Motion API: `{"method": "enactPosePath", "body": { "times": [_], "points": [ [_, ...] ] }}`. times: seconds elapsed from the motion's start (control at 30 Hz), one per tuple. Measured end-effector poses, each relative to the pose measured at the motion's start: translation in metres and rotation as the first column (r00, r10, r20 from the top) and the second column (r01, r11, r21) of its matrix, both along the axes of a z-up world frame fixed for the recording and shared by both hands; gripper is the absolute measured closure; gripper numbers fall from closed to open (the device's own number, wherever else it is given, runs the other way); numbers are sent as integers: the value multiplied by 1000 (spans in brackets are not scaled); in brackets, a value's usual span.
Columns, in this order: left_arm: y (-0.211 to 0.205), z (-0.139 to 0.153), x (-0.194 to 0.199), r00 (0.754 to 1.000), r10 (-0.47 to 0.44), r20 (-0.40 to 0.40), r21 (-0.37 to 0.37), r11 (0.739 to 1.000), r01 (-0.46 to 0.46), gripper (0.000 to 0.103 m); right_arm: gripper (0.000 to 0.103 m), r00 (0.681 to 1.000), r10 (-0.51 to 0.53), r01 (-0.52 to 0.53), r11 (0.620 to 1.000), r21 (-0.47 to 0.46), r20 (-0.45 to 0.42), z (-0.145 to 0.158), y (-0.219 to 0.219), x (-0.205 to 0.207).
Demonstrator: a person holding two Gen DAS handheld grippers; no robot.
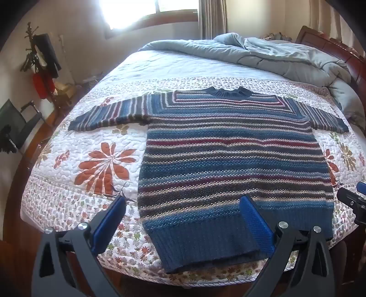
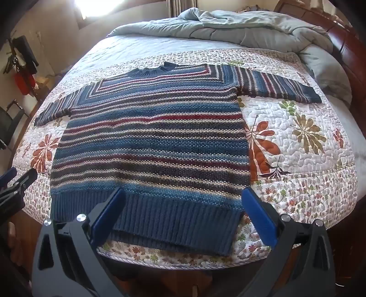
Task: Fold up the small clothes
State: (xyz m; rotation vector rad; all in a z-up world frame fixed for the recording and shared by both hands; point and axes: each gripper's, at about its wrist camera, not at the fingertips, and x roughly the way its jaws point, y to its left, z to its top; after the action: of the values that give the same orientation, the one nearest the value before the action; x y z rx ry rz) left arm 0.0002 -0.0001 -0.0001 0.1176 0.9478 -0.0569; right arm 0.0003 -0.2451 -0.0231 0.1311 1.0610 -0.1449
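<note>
Red bag (image 1: 42, 85) by the wall clearer from the left wrist.

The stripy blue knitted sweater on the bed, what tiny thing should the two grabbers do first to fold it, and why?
Probably lower both onto the ribbed hem. The striped blue knitted sweater lies flat and unfolded on the flowered white quilt, sleeves spread. The left gripper and right gripper both hover open near the sweater's two bottom corners, holding nothing, so pinching the hem looks like the natural start.

floral quilt (image 1: 75, 146), rumpled grey duvet (image 1: 263, 52), bright window (image 1: 137, 11)
</note>
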Motion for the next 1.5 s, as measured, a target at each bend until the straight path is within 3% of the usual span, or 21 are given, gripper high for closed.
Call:
{"method": "enactPosePath", "body": {
  "times": [1.5],
  "points": [
    [2,-12,3,1000,7,-21,-4,1000,-7,3,2,1000,-2,2,1000,4,-9,-8,-6,1]
  ]
}}
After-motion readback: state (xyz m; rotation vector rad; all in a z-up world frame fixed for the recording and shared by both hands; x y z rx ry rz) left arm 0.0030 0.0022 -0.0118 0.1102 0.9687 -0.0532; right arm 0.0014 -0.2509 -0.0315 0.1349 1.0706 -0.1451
